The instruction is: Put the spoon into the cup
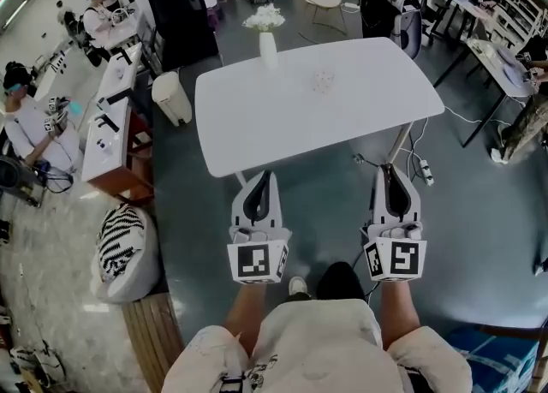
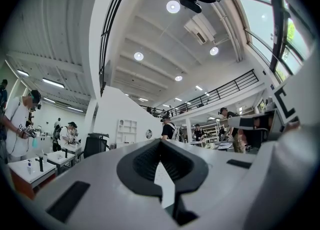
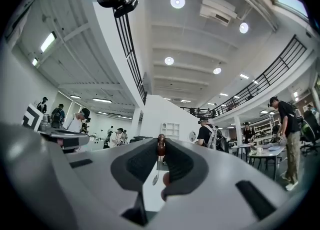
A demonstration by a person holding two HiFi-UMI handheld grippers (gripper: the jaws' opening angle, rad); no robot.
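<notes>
A small clear cup point(image 1: 322, 82) stands near the middle of the white table point(image 1: 257, 126). Both grippers are held side by side in front of the table's near edge, pointing at it. My right gripper point(image 1: 390, 169) is shut on the spoon point(image 3: 160, 145). In the right gripper view the spoon's brown handle is pinched at the jaw tips, with a thin stem and small bowl hanging below. The spoon does not show in the head view. My left gripper point(image 1: 265, 175) has its jaws together at the tips point(image 2: 160, 141) with nothing between them.
A white vase of white flowers point(image 1: 268, 36) stands at the table's far edge. A power strip point(image 1: 425, 173) and cables lie on the floor by the right table leg. A white bin point(image 1: 174, 96), workbenches and people are to the left.
</notes>
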